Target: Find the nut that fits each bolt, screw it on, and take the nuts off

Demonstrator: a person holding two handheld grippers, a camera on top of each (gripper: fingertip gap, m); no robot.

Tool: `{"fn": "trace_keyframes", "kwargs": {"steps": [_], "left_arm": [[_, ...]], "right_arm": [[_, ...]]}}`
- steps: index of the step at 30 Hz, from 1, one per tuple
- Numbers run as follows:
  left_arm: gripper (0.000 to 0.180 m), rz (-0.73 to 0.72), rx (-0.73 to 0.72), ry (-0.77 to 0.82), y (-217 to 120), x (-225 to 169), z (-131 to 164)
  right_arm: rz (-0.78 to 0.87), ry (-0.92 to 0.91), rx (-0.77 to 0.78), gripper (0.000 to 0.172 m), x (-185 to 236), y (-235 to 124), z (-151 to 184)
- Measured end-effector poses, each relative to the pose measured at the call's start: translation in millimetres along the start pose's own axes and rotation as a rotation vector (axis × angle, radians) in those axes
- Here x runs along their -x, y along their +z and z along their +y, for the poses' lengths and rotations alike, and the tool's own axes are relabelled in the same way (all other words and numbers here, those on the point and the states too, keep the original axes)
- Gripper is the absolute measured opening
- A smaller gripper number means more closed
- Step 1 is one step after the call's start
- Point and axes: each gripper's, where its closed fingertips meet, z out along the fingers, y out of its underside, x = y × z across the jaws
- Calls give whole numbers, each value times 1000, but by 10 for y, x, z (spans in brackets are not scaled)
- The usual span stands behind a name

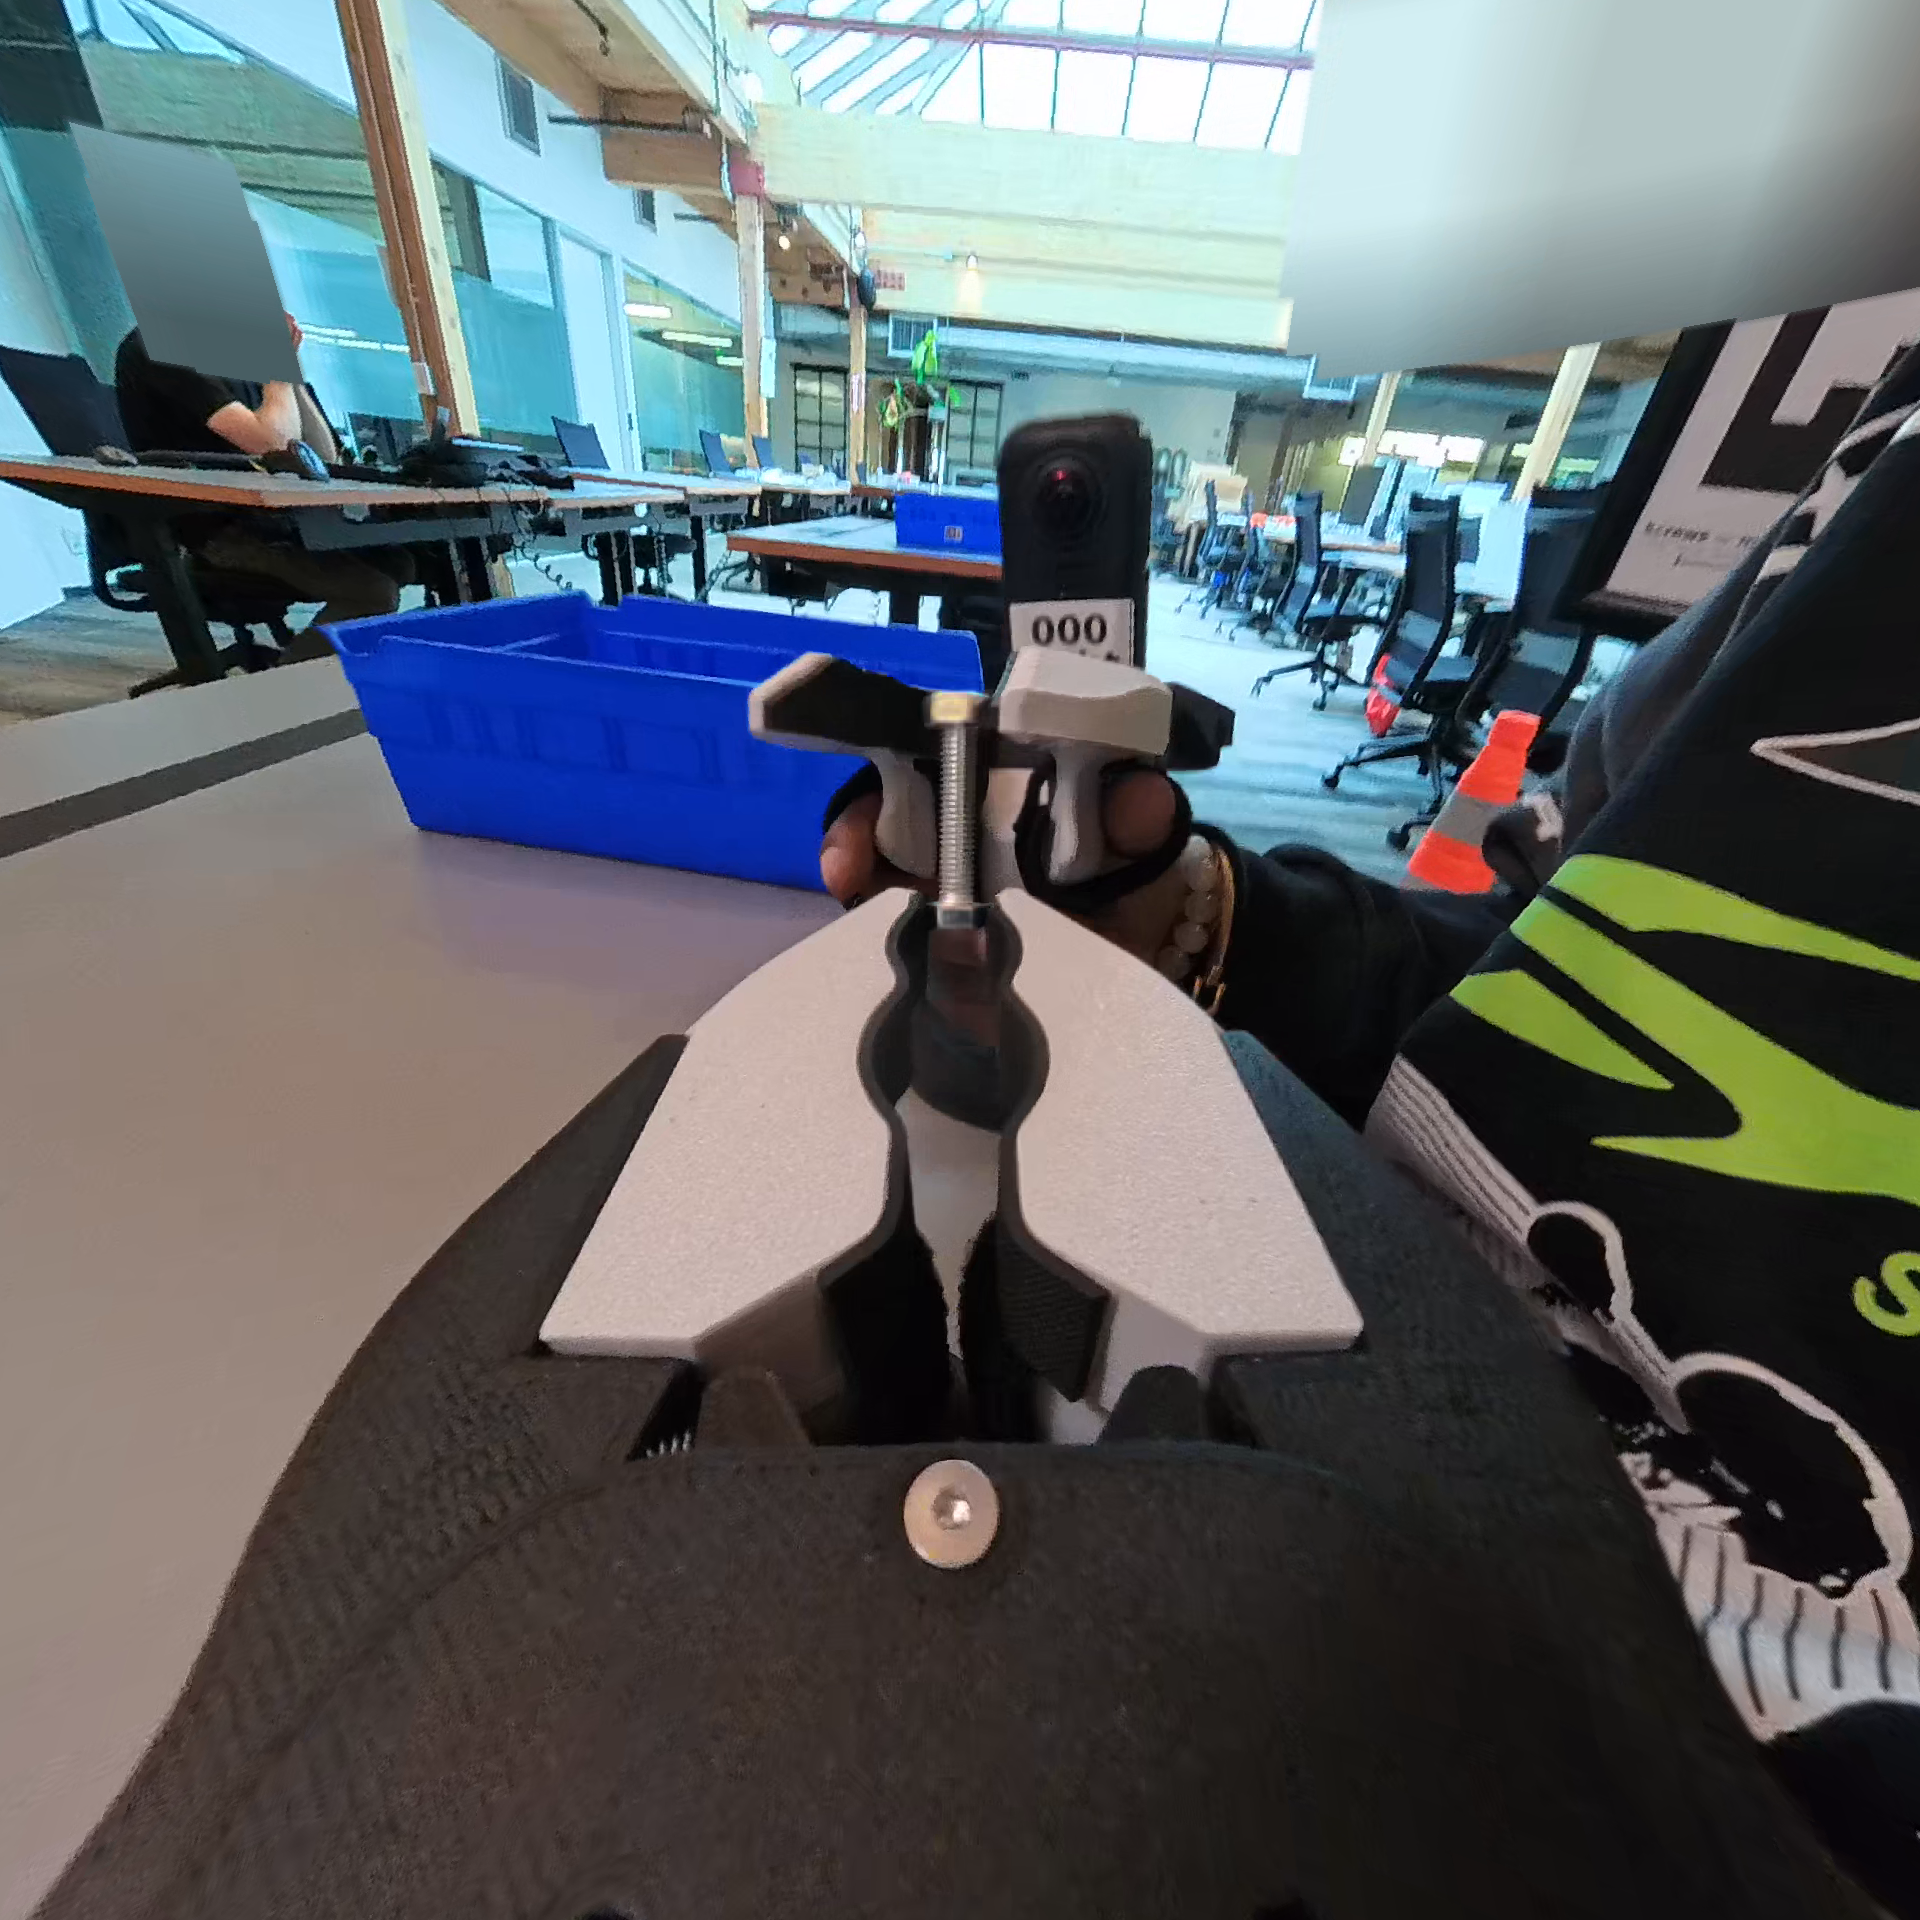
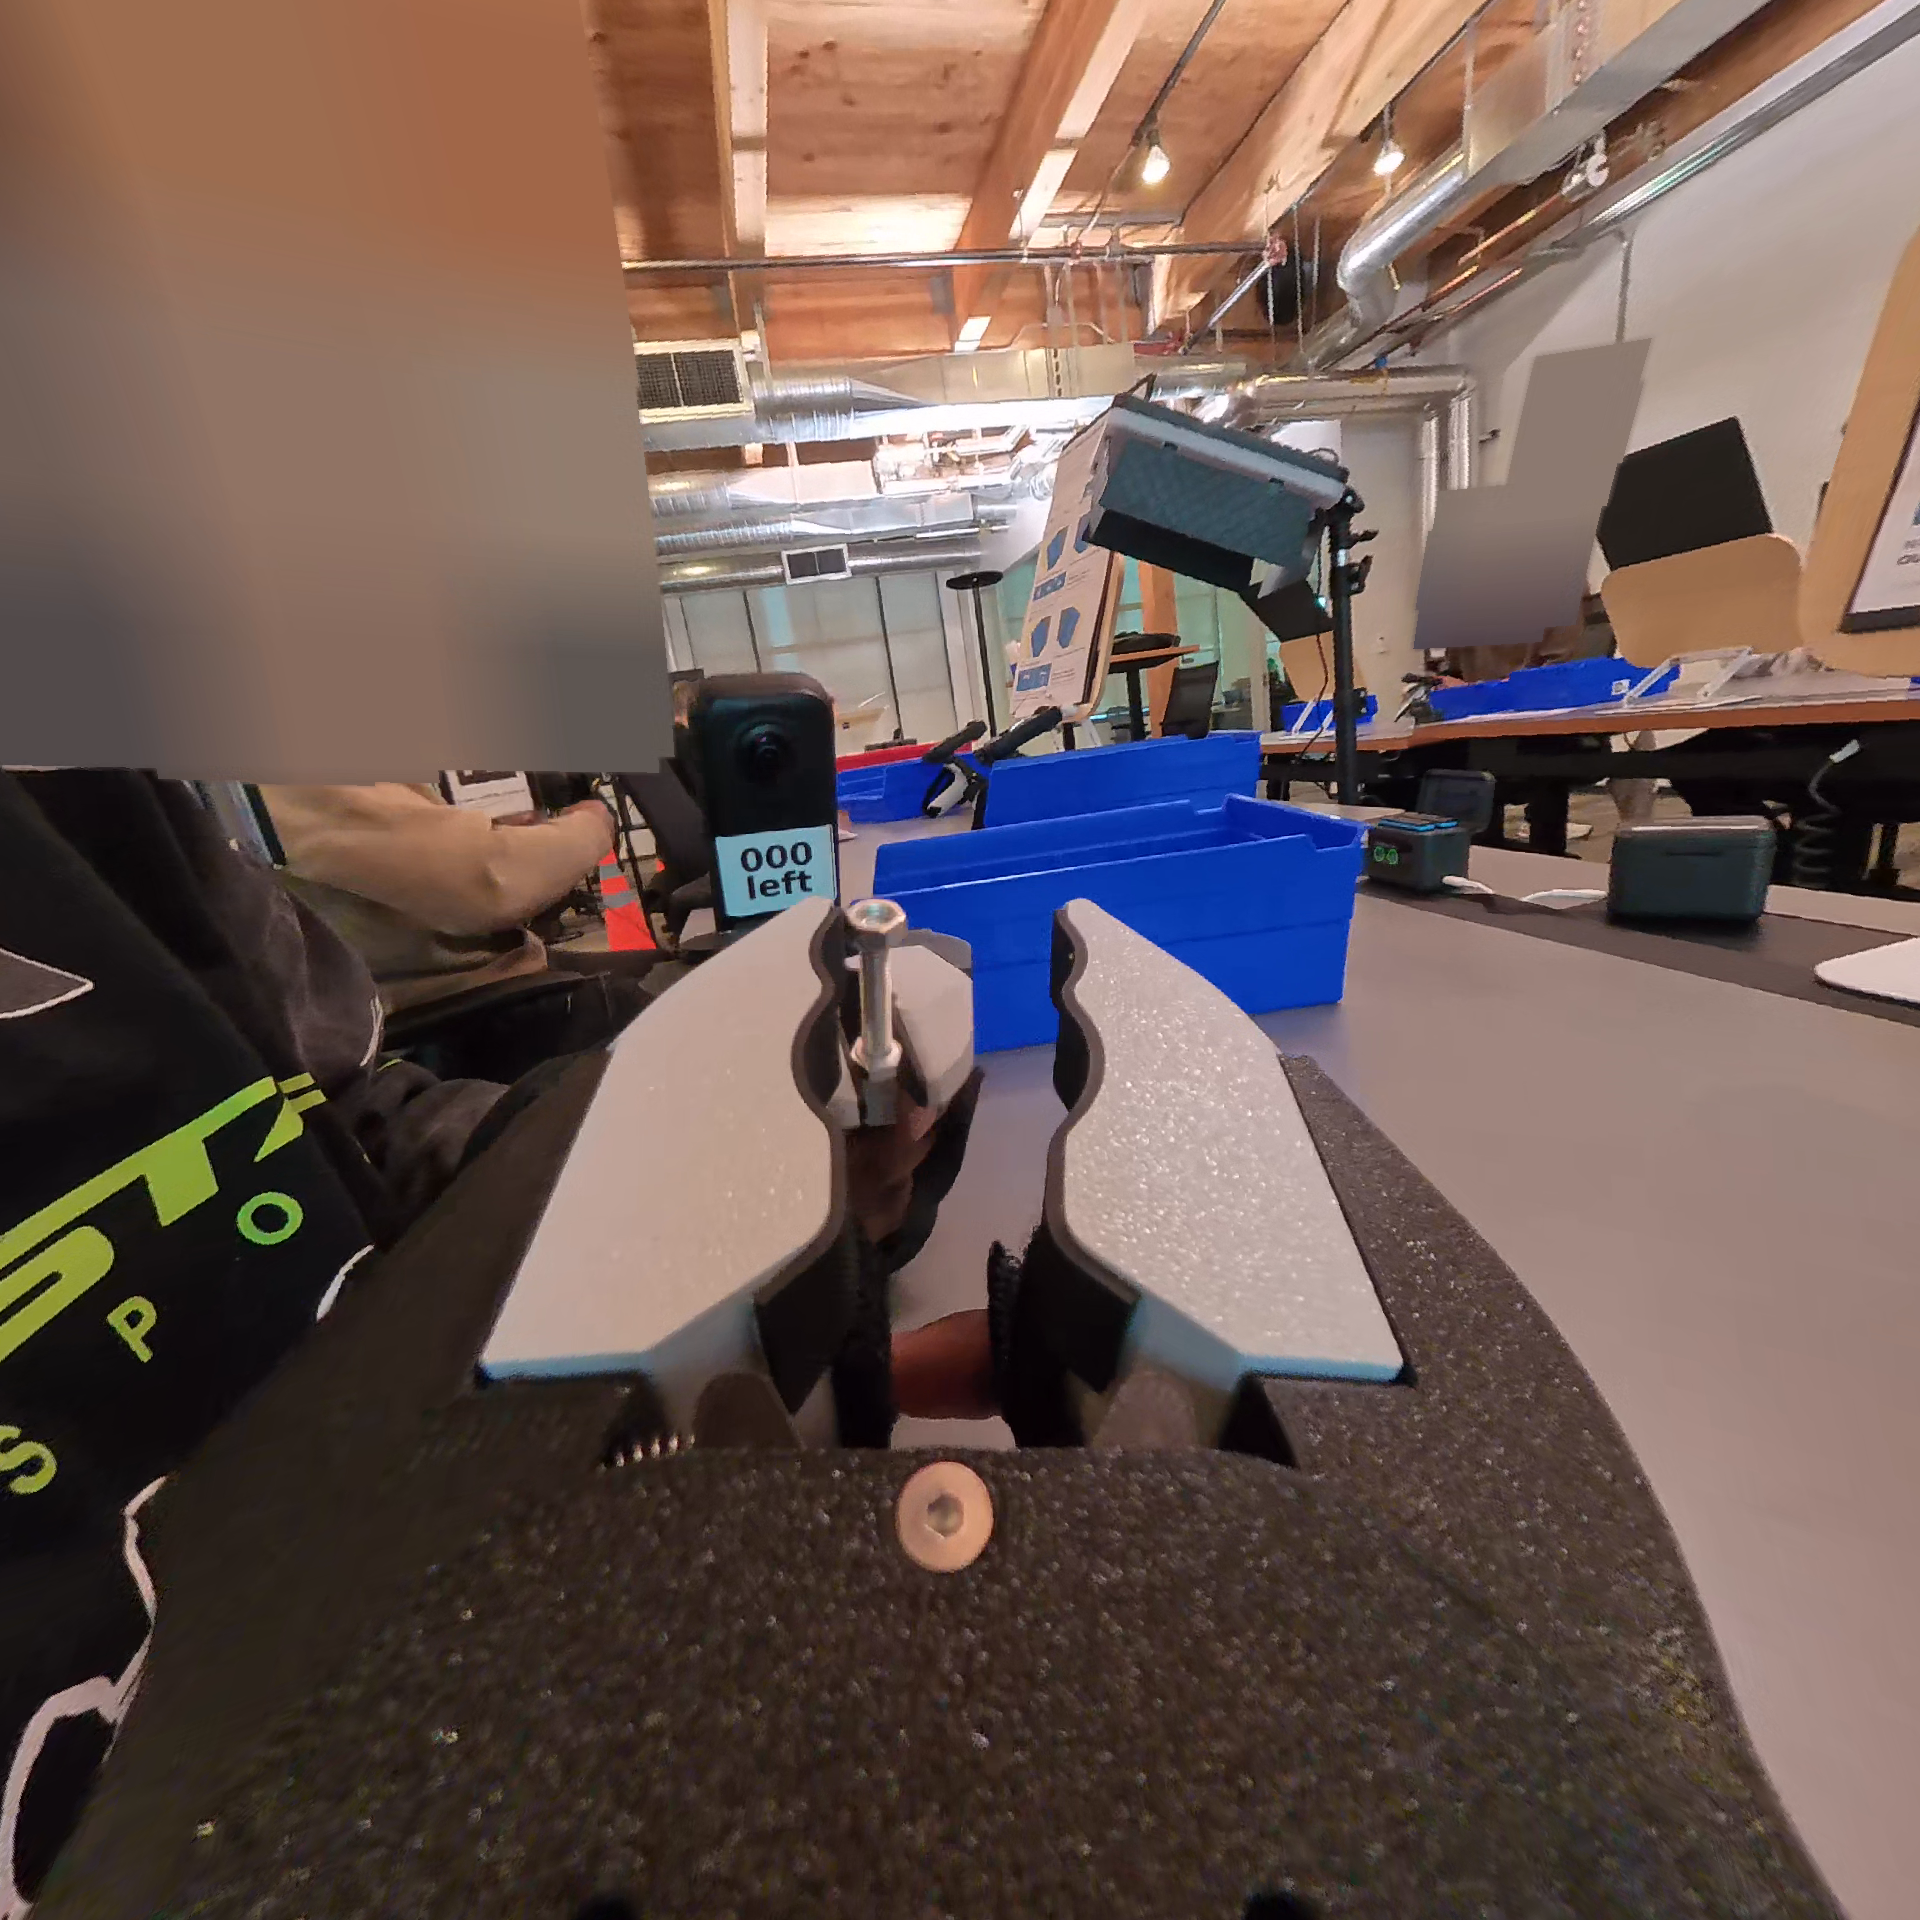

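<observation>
Silver bolt (image 1: 957,805) upright above the table (image 1: 260,987), nut (image 1: 961,916) threaded at its lower end and clamped in left tongs (image 1: 958,920). Right tongs (image 2: 940,1023) apart around the bolt head, apparently not gripping. Unscrewing or tightening seemingly midway; blue bin (image 1: 623,717) behind.

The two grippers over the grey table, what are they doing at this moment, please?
A person holds a gripper in each hand. The left gripper is shut on a nut threaded on the lower end of an upright silver bolt. The right gripper stands open at the bolt's hexagonal head; only one finger is near it. An open blue bin sits on the table behind.
</observation>
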Motion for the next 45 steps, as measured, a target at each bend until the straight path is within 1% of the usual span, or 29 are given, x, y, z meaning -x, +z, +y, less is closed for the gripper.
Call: {"fn": "trace_keyframes", "kwargs": {"steps": [1,2,4,8,13,15,19,20,22,24,27,29,32,35,37,39,41,43,45], "left_arm": [[10,7,-25,-14,-19,1,-37],[10,17,-51,-28,-36,-6,-75],[10,14,-69,-46,-54,13,-99],[10,-16,-27,-30,-33,45,-35],[10,-60,38,15,1,79,55],[10,-59,50,21,10,74,71],[10,-46,62,23,21,55,89],[10,-41,66,24,24,47,96],[10,-17,68,15,29,18,100],[10,26,50,-28,25,-24,80],[10,16,21,-56,0,11,40],[10,5,18,-53,-3,27,37],[11,-7,15,-50,-5,42,32],[11,-18,10,-52,-10,60,27],[11,-21,10,-51,-9,63,27],[11,-23,11,-49,-7,65,29],[11,-27,13,-47,-6,69,33],[11,-27,15,-45,-4,68,36],[11,-29,17,-43,-2,70,38]], "right_arm": [[12,5,-11,36,-24,-18,-22],[33,7,-26,30,-60,-37,-44],[33,13,-45,29,-65,-55,-76],[-9,7,-31,30,12,-31,-51],[-54,-12,8,24,101,0,9],[-53,-19,21,22,103,8,30],[-56,-33,27,11,112,9,38],[-58,-38,25,11,116,8,34],[-70,-52,8,11,141,-1,0],[-88,-75,-39,11,182,-24,-90],[-54,-90,-113,11,149,-109,-285],[48,-127,-102,11,11,-208,-410],[348,-234,0,11,-385,-550,-630],[714,-269,108,11,-832,-1191,-857],[947,-247,192,11,-1091,-1712,-894],[1157,-192,308,11,-1304,-2230,-789],[1281,-120,446,11,-1423,-2604,-586],[1333,-58,578,12,-1473,-2809,-373],[1379,-33,681,12,-1506,-2948,-229]]}}
